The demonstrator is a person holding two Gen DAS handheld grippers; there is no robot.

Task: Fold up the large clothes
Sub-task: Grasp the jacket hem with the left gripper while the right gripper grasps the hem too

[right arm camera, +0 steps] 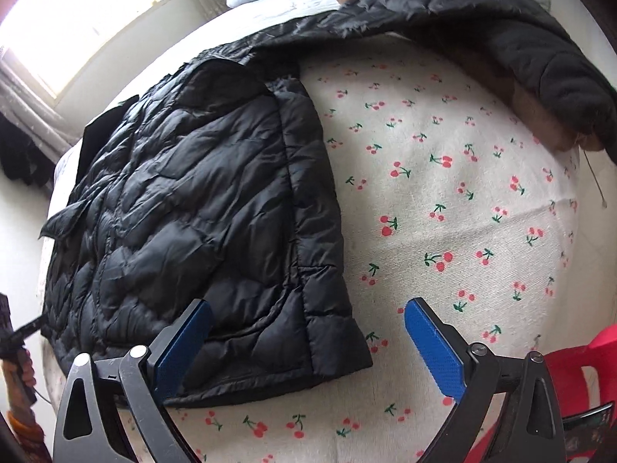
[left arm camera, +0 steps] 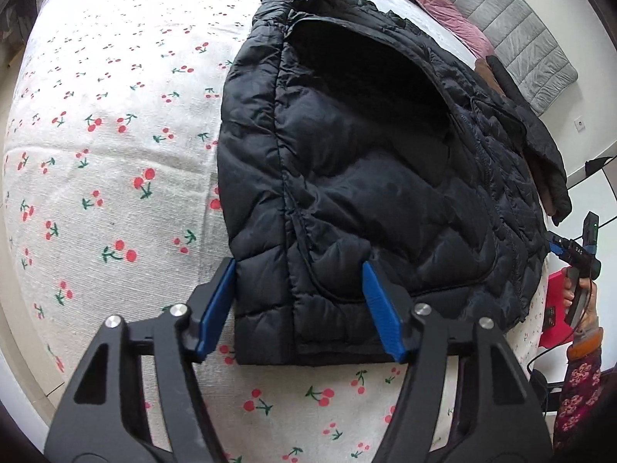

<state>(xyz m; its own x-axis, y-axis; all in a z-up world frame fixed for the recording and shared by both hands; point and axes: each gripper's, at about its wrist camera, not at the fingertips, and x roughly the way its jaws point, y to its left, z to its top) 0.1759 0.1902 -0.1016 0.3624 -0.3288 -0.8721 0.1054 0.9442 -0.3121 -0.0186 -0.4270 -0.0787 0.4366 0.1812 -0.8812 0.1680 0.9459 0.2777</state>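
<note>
From the left wrist view, the black quilted puffer jacket (left arm camera: 347, 177) lies flat on a white bedsheet printed with red cherries (left arm camera: 96, 177), its collar pointing away toward the far end of the bed. The left gripper (left arm camera: 299, 305) has its blue-padded jaws spread wide, straddling the near corner of the jacket's hem without pinching it. At the right edge, the right gripper (left arm camera: 574, 254) shows as a black device in the person's hand; small white lettering on it is too small to read, and whether its jaws are apart cannot be told from here. A grey quilted blanket (left arm camera: 509, 31) and a dusty-pink velvet cushion (left arm camera: 439, 4) lie at the far end of the bed. A second dark garment with brown lining (left arm camera: 540, 142) lies just beside the jacket.

From the right wrist view, the right gripper (right arm camera: 308, 343) is likewise spread wide, one blue pad over the jacket's (right arm camera: 200, 200) near hem, the other over bare sheet (right arm camera: 462, 193). A bright window (right arm camera: 85, 19) shows at upper left. A red plastic object (right arm camera: 578, 370) sits at lower right.
</note>
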